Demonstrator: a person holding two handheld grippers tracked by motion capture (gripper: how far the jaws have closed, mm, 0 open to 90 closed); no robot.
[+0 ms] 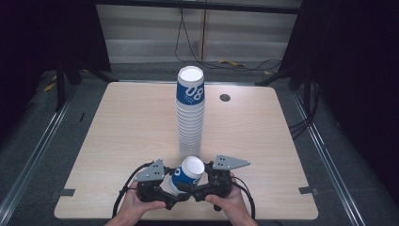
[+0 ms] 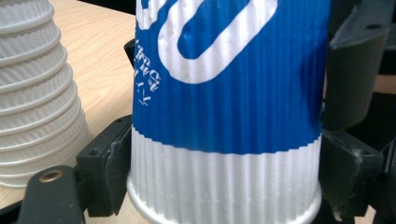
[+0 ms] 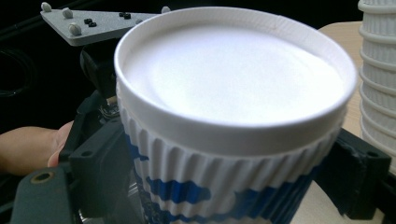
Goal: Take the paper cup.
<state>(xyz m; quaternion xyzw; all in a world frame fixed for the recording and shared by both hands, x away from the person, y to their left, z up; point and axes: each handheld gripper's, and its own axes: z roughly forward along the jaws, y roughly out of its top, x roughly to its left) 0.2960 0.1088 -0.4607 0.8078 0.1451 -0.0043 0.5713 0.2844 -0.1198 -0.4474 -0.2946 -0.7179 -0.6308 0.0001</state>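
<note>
Both tools grip one cup near the front edge of the desk, just in front of the tall stack. The left tool pinches the cup's base; the right tool pinches it just below the rim. The cup is tilted, mouth toward the stack. A hand holds each tool.
</note>
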